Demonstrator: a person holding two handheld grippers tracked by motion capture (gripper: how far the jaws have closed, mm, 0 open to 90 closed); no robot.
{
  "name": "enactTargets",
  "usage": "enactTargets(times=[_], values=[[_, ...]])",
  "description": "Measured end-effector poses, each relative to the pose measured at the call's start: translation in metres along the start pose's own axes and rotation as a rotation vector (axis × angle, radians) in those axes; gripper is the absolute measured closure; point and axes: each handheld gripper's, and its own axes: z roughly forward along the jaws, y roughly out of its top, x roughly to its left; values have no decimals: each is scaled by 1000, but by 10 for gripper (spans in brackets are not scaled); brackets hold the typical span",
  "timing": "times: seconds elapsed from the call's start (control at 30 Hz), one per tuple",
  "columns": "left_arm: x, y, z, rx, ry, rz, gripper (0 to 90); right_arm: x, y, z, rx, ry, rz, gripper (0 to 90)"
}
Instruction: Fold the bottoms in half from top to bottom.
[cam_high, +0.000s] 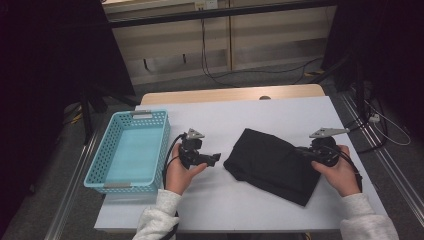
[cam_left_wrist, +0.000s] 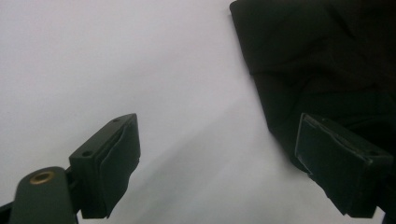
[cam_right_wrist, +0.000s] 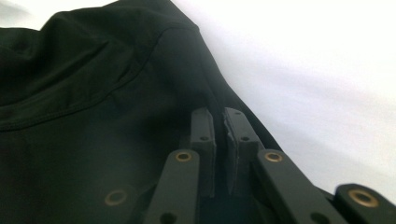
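Both tongs differ: the left gripper (cam_high: 215, 159) stands spread over the white table (cam_high: 250, 210), while the right gripper (cam_right_wrist: 219, 128) pinches an edge of the folded black garment (cam_high: 272, 165) lying mid-table, where so thin a hold might slip.

bare table (cam_high: 240, 112) beyond black cloth (cam_high: 270, 162); basket (cam_high: 129, 150) blocks left.

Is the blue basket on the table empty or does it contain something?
Empty. In the high view, the blue basket shows only its bare bottom; the black cloth lies outside it on the table.
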Motion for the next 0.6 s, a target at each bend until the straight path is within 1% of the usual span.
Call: enactTargets(times=[0.07, 0.13, 0.3, 0.33, 0.43, 0.5, 0.53, 0.6], values=[[0, 0, 0, 1, 0, 2, 138, -1, 0, -2, -6, 2, 6, 832], [0, 0, 0, -2, -4, -6, 138, -2, -1, -4, -9, 3, 12, 832], [0, 0, -2, -4, 3, -1, 138, -3, -2, -12, -1, 0, 24, 832], [1, 0, -2, -2, 0, -3, 138, -4, -4, -16, 8, -8, 20, 831], [0, 0, -2, -2, 0, -2, 138, -7, -10, -21, 17, -18, 27, 831], [0, 1, -3, 0, -1, 3, 138, -11, -15, -24, 30, -21, 37, 831], [-1, 1, -2, 2, -3, 3, 138, -12, -18, -25, 43, -27, 47, 831], [-2, 1, -1, 6, -1, 11, 138, -14, -23, -27, 57, -42, 50, 831]])
